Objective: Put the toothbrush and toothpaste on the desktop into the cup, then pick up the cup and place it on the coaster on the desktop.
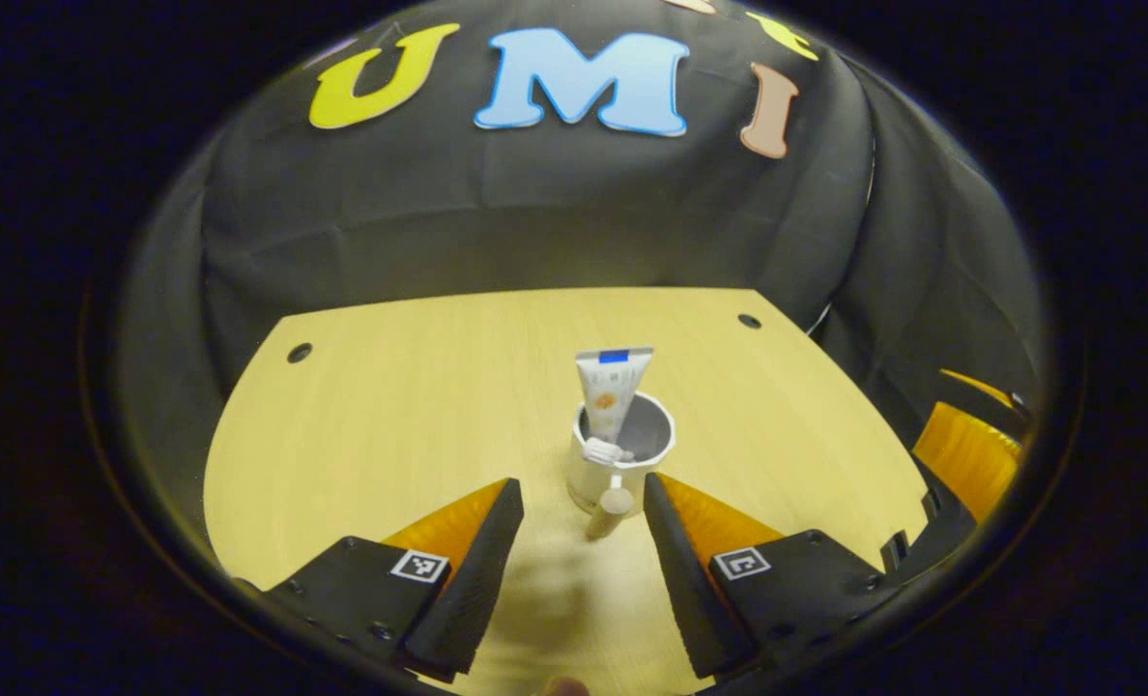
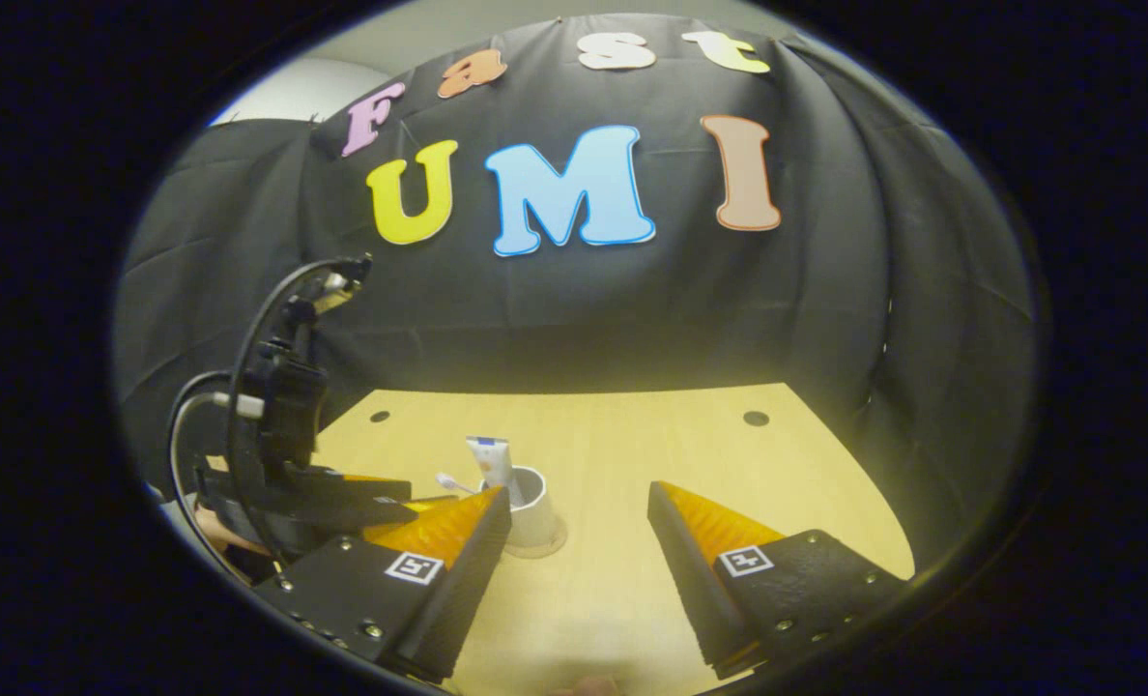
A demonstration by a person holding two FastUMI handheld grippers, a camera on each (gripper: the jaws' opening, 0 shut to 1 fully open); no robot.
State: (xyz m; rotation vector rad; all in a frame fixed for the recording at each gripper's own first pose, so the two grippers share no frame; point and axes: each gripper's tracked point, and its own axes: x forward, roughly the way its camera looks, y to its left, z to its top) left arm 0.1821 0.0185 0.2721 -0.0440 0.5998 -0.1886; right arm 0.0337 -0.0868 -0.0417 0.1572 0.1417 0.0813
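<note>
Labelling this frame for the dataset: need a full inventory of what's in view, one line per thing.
cup: 1, white, upright mid-table on the coaster
toothpaste: 1, white tube, standing in the cup, leaning on the rim
toothbrush: 1, white, in the cup, sticking out over the near rim
coaster: 1, pale, under the cup
table: 1, light wood, dark holes near the far corners
left tool: 1, open, near the cup, holding nothing
right tool: 1, open, right of the cup

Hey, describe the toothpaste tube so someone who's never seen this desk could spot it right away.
On the pale wooden desktop in front of the black cloth wall stands a white cup. The toothpaste tube stands upright in it, flat crimped end up, taller than the toothbrush whose head rests on the rim.
</note>
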